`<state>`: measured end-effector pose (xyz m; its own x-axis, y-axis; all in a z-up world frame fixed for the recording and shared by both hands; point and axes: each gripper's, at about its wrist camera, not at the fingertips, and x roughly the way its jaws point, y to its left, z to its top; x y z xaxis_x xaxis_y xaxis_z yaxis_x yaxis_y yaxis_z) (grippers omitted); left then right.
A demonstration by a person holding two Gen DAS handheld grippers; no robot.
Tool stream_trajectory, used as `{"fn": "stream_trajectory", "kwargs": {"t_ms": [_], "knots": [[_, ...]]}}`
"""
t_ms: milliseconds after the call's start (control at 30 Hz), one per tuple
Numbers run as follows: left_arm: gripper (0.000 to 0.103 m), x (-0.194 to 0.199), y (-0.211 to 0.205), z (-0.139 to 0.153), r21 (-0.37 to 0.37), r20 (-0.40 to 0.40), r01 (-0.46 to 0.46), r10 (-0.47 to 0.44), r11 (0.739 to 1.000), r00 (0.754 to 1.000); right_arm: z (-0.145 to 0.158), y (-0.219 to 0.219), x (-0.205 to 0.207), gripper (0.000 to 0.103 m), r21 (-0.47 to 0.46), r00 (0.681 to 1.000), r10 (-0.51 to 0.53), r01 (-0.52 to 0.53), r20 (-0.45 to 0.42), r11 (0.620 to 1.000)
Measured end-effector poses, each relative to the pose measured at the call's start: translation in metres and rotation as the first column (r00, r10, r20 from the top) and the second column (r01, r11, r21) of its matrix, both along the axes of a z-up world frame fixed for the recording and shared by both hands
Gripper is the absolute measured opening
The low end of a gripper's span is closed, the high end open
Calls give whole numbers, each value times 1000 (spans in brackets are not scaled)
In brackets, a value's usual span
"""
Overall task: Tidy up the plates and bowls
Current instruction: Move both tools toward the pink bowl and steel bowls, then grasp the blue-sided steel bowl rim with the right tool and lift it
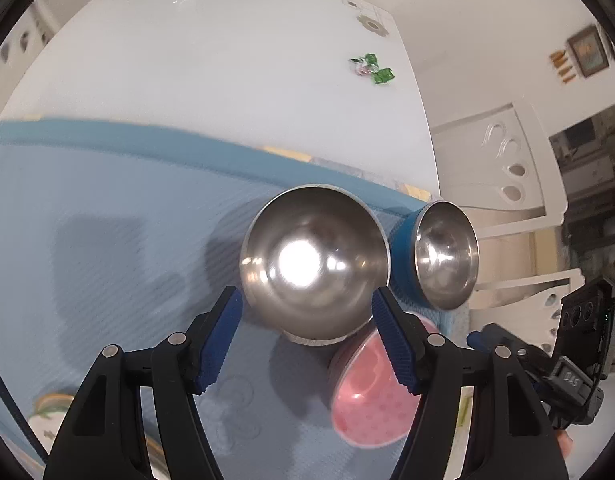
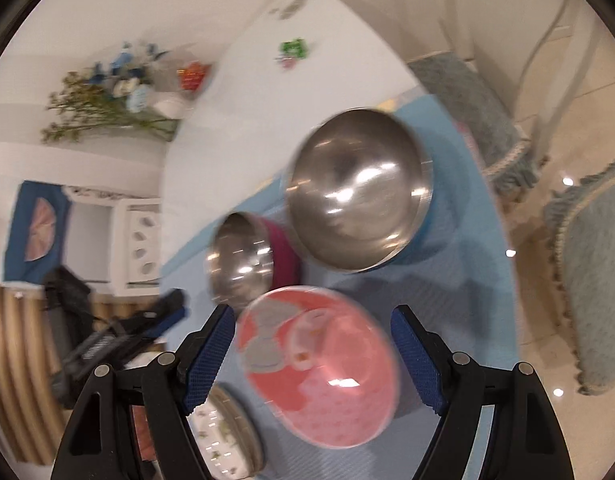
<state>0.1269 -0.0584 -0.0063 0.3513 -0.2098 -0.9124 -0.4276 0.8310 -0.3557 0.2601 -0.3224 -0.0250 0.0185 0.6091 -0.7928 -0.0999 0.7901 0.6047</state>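
- Left tool [image 1: 307,344] stood with its blue pads spread wide and nothing between them, poised above a steel bowl [image 1: 313,262] with a magenta outside.
- Right tool [image 2: 311,356] likewise gaped wide, gripping nothing, over the pink bowl [image 2: 319,364].
- All bowls sat on a blue mat [image 1: 107,240] on the white counter [image 1: 207,60]; each looked empty.
- A blue-sided steel bowl [image 1: 445,256] stood just beside the magenta one.
- A floral dish [image 2: 223,436] lay near the pink bowl.

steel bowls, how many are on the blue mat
2. One steel bowl with a magenta outside sits nearest the left gripper; the other, with a blue outside, sits beside it near the mat's edge. More may lie out of view.
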Motion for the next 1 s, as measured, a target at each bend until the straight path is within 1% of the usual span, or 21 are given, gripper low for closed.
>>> {"fn": "stream_trajectory", "kwargs": {"t_ms": [67,133,233,367,467,567,633,667,767,833,867,900,967,1000], "knots": [[65,12,-7,1,14,2,24,-24,1000,1000,-8,-3,7,78,1,1000,-10,10,-16,1000],[64,33,-22,3,78,-10,76,-75,994,997,-18,-5,13,78,2,1000,-3,3,-30,1000],[64,53,-39,10,133,0,143,-145,981,989,-24,-6,19,78,-6,1000,-4,3,-29,1000],[64,86,-63,5,185,-37,226,-223,956,974,-29,-13,30,78,6,999,-34,35,-27,999],[64,102,-81,-1,225,-55,292,-287,930,956,-32,-15,36,77,11,999,-40,40,-17,999],[63,112,-93,-11,238,-86,342,-331,909,940,-36,-15,42,76,-12,999,-39,39,-9,999],[60,116,-97,-19,229,-107,359,-343,905,933,-39,-14,46,74,-23,999,-44,44,-5,999],[59,117,-97,-22,223,-110,364,-348,904,931,-41,-13,47,72,-29,999,-43,42,-5,999],[57,120,-100,-28,221,-108,387,-372,895,922,-46,-9,49,69,-53,1000,-27,26,-2,998],[48,123,-101,-34,195,-119,397,-380,897,917,-51,-6,50,67,-76,1000,-17,17,0,997],[46,125,-103,-38,168,-120,404,-388,899,914,-53,-4,51,62,-83,1000,-15,15,-2,996],[42,126,-104,-41,157,-122,410,-394,899,911,-55,-4,50,60,-83,1000,-18,18,-4,996],[36,128,-110,-47,165,-134,430,-411,888,901,-59,-2,51,58,-87,1000,-17,16,-8,996],[28,129,-112,-49,168,-142,437,-417,883,898,-61,-1,50,56,-91,1000,-16,16,-8,996]]}}
